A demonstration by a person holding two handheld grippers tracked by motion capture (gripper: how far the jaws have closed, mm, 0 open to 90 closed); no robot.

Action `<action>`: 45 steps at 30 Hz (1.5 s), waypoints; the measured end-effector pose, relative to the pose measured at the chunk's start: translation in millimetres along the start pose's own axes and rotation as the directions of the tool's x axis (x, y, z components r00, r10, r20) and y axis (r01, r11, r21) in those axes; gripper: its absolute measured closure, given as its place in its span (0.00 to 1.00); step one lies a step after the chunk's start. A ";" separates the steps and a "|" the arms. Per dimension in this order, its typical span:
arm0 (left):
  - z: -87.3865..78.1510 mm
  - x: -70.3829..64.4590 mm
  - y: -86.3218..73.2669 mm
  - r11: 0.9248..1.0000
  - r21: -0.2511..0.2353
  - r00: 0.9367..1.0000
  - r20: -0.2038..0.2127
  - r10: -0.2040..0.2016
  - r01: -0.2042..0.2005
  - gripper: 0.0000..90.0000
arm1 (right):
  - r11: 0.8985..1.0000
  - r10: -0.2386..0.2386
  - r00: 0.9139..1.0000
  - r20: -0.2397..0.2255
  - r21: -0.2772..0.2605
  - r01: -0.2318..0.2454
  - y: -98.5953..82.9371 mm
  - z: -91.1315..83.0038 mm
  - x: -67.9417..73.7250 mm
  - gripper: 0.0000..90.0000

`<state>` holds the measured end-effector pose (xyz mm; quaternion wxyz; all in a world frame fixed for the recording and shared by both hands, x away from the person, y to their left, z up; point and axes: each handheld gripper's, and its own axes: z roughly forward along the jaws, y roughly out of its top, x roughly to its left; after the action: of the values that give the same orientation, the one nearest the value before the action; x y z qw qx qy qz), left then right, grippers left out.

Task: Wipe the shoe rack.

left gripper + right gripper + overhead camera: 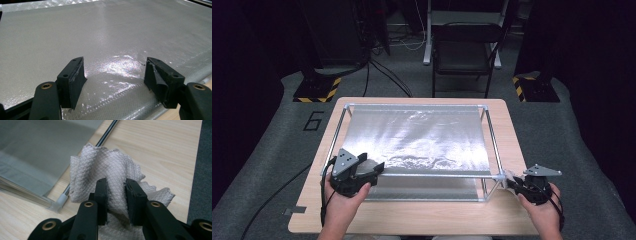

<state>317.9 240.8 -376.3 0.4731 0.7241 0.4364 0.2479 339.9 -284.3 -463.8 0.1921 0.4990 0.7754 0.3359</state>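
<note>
A shiny silver sheet [417, 132] is stretched over a low metal tube frame [437, 175] on the wooden table [412, 217]. My left gripper [377, 167] hovers at the frame's front left corner. In the left gripper view it [115, 67] stands open just above the sheet [100, 32], with nothing between its jaws. My right gripper [512, 182] is off the frame's front right corner. There it [116, 185] is shut on a crumpled white quilted cloth [105, 167], bunched above the tabletop beside the frame's corner joint [56, 205].
A dark folding chair [464, 50] stands beyond the table's far edge. Two black stands with yellow-and-black striped bases [314, 92] [532, 90] flank it. Cables trail over the grey floor at the left. Bare wood runs along the table's front and right sides.
</note>
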 end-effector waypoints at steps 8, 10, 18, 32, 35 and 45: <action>-0.5 0.5 1.1 1.000 0.004 1.000 0.004 0.003 -0.003 0.36 | 0.999 0.020 1.000 0.009 0.031 -0.020 -10.7 12.2 -1.0 0.79; -0.6 0.6 1.3 1.000 0.004 1.000 0.006 0.004 -0.004 0.36 | 0.999 0.020 1.000 0.015 0.039 -0.020 -12.6 13.7 -2.5 0.78; -1.2 1.4 1.8 1.000 0.002 1.000 0.024 0.009 -0.009 0.36 | 0.998 0.041 0.999 0.029 0.046 -0.042 -14.7 14.5 -5.2 0.68; -4.1 3.4 4.6 1.000 0.013 0.998 0.066 0.002 -0.003 0.37 | 1.000 -0.001 1.000 0.001 0.006 0.001 1.4 -2.9 8.2 0.53; -4.9 4.1 5.0 1.000 0.015 0.998 0.057 0.012 -0.013 0.37 | 1.000 -0.012 1.000 -0.008 -0.009 0.012 5.8 -8.2 12.0 0.52; -9.5 7.5 6.2 0.999 0.025 0.999 0.037 0.026 -0.027 0.37 | 0.997 -0.061 0.997 -0.057 -0.041 0.059 23.2 -30.0 30.2 0.50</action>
<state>316.7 250.6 -367.0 0.4685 0.7402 0.4211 0.2351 322.9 -260.5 -425.2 0.1892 0.4617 0.7884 0.3597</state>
